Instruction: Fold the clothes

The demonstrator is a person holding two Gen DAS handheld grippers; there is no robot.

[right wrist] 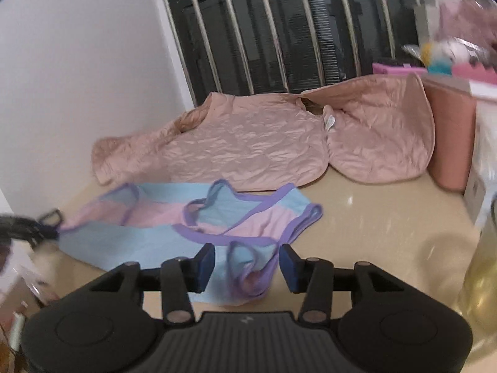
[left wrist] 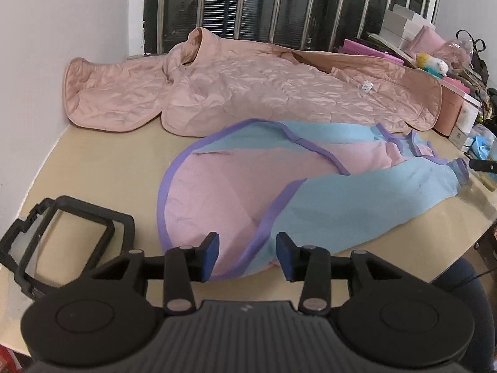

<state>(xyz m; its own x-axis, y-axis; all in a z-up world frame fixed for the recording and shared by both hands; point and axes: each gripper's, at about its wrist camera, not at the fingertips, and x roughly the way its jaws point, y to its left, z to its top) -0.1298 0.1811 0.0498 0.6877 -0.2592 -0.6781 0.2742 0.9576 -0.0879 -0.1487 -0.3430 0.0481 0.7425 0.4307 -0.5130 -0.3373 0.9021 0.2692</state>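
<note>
Left gripper [left wrist: 247, 256] part open over the near hem of the pink-blue garment [left wrist: 310, 186]; pads clear of cloth. Right gripper [right wrist: 247, 267] part open astride its cuff, gripping nothing. Garment flat on table [left wrist: 102, 171]; quilted jacket [left wrist: 248, 93] behind.

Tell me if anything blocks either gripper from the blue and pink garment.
Nothing visible does. The left gripper and right gripper are both open right at the edges of the blue and pink garment. The pink quilted jacket lies behind it, out of the way.
</note>
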